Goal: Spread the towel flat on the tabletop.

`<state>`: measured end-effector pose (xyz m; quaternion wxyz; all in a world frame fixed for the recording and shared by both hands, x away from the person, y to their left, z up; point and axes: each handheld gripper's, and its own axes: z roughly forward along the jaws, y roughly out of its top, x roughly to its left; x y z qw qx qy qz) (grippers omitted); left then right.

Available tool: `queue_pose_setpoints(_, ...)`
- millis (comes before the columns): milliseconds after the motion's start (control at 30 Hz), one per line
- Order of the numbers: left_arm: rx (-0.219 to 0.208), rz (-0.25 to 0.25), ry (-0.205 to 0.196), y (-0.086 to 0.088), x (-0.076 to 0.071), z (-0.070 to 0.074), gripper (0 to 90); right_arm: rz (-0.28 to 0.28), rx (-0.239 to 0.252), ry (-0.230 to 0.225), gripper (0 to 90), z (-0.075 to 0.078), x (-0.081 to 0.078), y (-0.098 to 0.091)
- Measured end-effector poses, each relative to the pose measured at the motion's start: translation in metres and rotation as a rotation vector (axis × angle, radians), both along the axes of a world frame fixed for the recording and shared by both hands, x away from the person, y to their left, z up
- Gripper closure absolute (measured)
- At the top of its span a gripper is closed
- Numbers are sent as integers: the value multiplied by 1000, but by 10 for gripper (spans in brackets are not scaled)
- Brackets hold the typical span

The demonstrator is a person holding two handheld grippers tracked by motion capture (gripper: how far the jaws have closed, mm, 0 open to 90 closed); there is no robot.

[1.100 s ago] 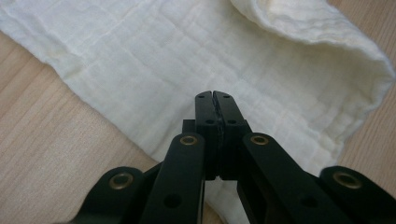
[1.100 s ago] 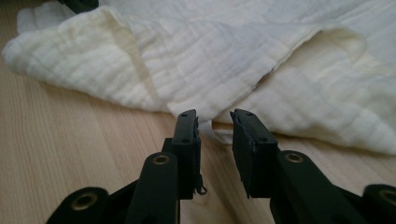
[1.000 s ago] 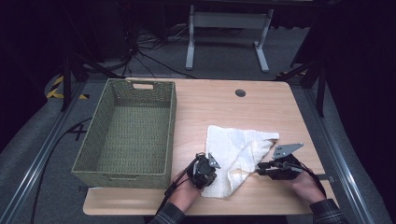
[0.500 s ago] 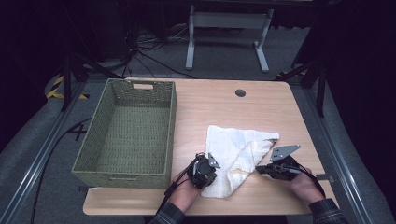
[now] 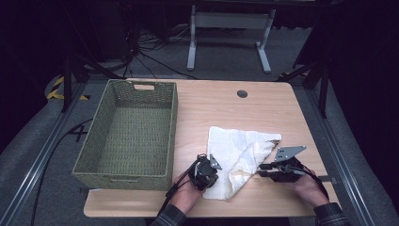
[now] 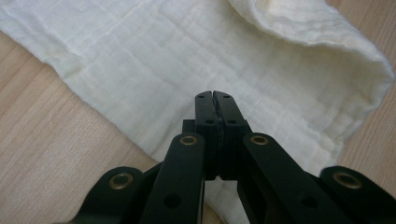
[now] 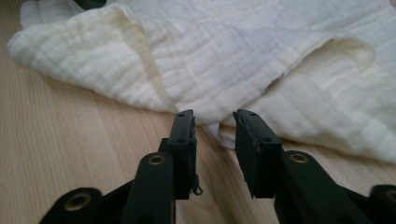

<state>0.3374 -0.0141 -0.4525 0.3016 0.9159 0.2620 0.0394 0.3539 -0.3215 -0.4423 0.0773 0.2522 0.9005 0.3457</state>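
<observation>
The white cloth (image 5: pixel 237 153) lies crumpled at the lower middle of the table (image 5: pixel 221 106), right of the basket (image 5: pixel 126 175), which holds nothing. Soft, light and floppy, it is best pinched at a folded edge. The left gripper (image 6: pixel 215 100) is clenched on the cloth. The right gripper (image 7: pixel 214 122), jaws just opening, stands released at a fold.

From my remote station I counted one cream cloth (image 5: pixel 237 155) on the one wooden surface (image 5: pixel 226 103), and one woven green basket (image 5: pixel 129 134) beside it. There were two handheld grippers, one left (image 5: pixel 207 170) and one right (image 5: pixel 263 170), each with two black jaws. Two hands held them, one apiece.
</observation>
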Motion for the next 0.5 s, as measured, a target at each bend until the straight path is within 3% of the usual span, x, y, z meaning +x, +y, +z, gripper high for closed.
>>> queue_pose_setpoints(133,2,0,0,0,0,0,897,10,0,-12,608,-1,5,14)
queue_pose_setpoints(200,1,0,0,0,0,0,897,16,-33,-14,744,-6,7,22)
queue_pose_setpoints(233,1,0,0,0,0,0,897,16,-33,-14,744,-6,7,22)
queue_pose_setpoints(267,0,1,1,0,0,0,897,22,-39,-12,817,-7,7,23)
queue_pose_setpoints(500,-6,2,0,0,0,0,897,-3,4,-29,838,5,-6,-1)
